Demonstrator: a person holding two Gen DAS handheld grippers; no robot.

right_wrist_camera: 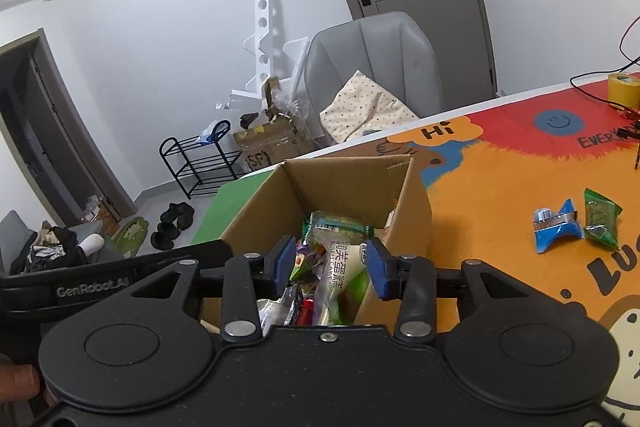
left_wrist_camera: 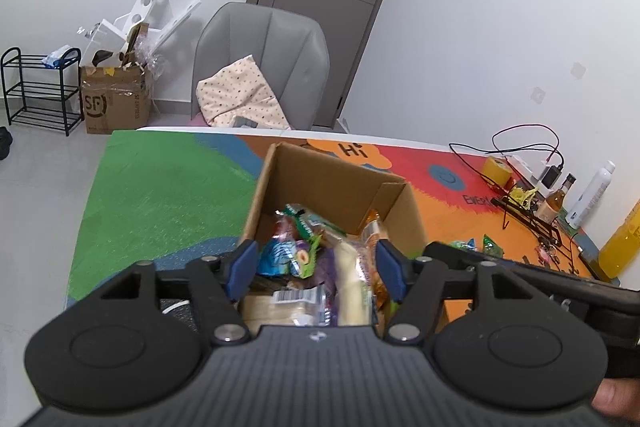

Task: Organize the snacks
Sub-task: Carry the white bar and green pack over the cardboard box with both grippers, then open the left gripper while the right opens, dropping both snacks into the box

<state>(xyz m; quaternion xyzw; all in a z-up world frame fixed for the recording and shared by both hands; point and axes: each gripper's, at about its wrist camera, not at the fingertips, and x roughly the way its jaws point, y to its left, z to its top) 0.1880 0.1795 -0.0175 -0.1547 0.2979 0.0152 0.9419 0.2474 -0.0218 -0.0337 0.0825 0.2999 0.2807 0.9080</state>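
An open cardboard box (left_wrist_camera: 328,183) (right_wrist_camera: 348,183) stands on the colourful table mat (left_wrist_camera: 160,187) and holds several snack packets. My left gripper (left_wrist_camera: 317,269) hangs open over the box's near end, with nothing pressed between its blue pads. In the box under it lie a blue packet (left_wrist_camera: 276,255) and a long white packet (left_wrist_camera: 352,287). My right gripper (right_wrist_camera: 331,267) is open over the same box. A white-and-green cake packet (right_wrist_camera: 344,267) shows between its pads, with a gap on the left side. A blue packet (right_wrist_camera: 558,229) and a green packet (right_wrist_camera: 602,223) lie loose on the mat to the right.
The other gripper's black handle (left_wrist_camera: 540,279) crosses close beside the box. At the table's far right are a yellow tape roll (left_wrist_camera: 496,171), a small brown bottle (left_wrist_camera: 558,199), a white bottle (left_wrist_camera: 592,195), a yellow bottle (left_wrist_camera: 624,243) and cables. A grey chair (left_wrist_camera: 280,59) stands behind the table.
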